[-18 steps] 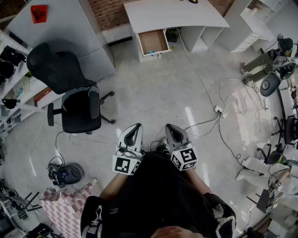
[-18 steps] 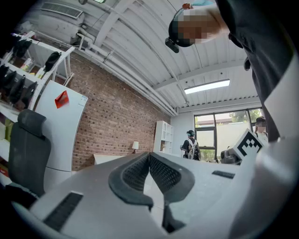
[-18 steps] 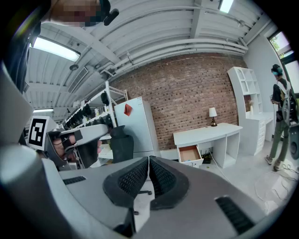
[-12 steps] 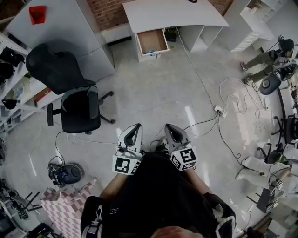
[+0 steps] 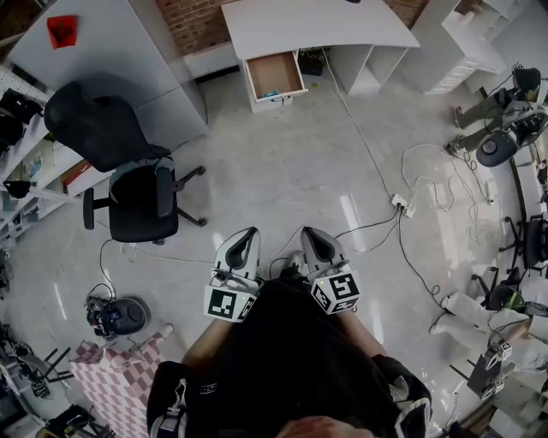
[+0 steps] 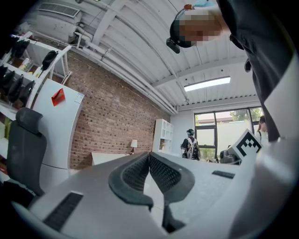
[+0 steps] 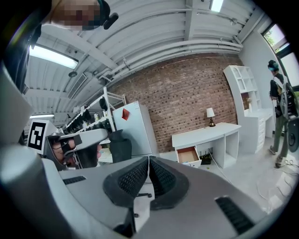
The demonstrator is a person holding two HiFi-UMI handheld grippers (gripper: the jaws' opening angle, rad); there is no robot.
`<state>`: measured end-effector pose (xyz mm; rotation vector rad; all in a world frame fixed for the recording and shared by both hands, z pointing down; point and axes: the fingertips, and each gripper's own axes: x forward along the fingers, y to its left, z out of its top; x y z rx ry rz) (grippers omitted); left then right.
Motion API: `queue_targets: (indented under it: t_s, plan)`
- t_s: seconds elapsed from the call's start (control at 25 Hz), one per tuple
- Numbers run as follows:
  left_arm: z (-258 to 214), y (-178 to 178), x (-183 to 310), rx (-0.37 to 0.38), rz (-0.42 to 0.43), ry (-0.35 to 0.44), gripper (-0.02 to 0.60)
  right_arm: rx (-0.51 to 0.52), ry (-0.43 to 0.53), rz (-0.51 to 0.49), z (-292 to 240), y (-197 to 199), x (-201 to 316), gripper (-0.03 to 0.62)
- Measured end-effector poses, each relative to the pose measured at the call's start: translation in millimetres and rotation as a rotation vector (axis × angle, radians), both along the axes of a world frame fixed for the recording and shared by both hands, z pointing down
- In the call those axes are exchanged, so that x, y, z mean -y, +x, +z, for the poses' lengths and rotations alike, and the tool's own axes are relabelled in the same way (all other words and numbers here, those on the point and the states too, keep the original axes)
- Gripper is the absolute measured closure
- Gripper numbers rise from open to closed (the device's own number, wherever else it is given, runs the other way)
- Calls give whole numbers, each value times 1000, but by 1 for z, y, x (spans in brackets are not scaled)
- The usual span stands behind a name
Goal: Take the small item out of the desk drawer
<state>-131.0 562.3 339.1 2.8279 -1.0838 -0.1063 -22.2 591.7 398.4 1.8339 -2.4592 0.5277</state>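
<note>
- Both grippers are held side by side, close in front of the person's dark-clothed body, with their tips pointing out across the glossy grey floor (image 5: 282,171).
- The left gripper (image 5: 249,234) is fully closed. Its own view shows the two black ribbed pads (image 6: 136,172) pressed together with nothing between them.
- Same deal with the right gripper (image 5: 307,233): pads (image 7: 161,175) together and nothing pinched. Neither gripper is touching any object.
- The white table with a curved front edge (image 5: 317,21) sits against the red brick wall (image 5: 201,26), well apart from both grippers.
- Its white drawer with a brown wooden bottom (image 5: 274,75) is pulled out. The right gripper view shows it too, small and far off.
- There's a small bluish item (image 5: 271,94) at the drawer's front edge, I think, but it's too tiny from up here to say what it is.
- A black office chair on castors (image 5: 128,171) stands off to the left, between the person and the table.
- A white power strip (image 5: 400,204) with cables lies on the floor to the right.
</note>
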Motion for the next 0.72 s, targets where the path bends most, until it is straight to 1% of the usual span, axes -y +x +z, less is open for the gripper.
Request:
queue_targets:
  t_s: [0.32, 0.44, 0.56, 0.72]
  plan:
    - [-1, 43, -5, 22, -38, 16, 572, 12, 7, -48, 8, 49, -2, 562]
    - [5, 49, -2, 44, -60, 9, 572, -5, 8, -66, 15, 64, 5, 562]
    - [14, 52, 4, 60, -67, -10, 572, -5, 9, -59, 17, 74, 13, 562]
    - [25, 62, 27, 53, -62, -29, 572, -4, -8, -43, 26, 84, 31, 562]
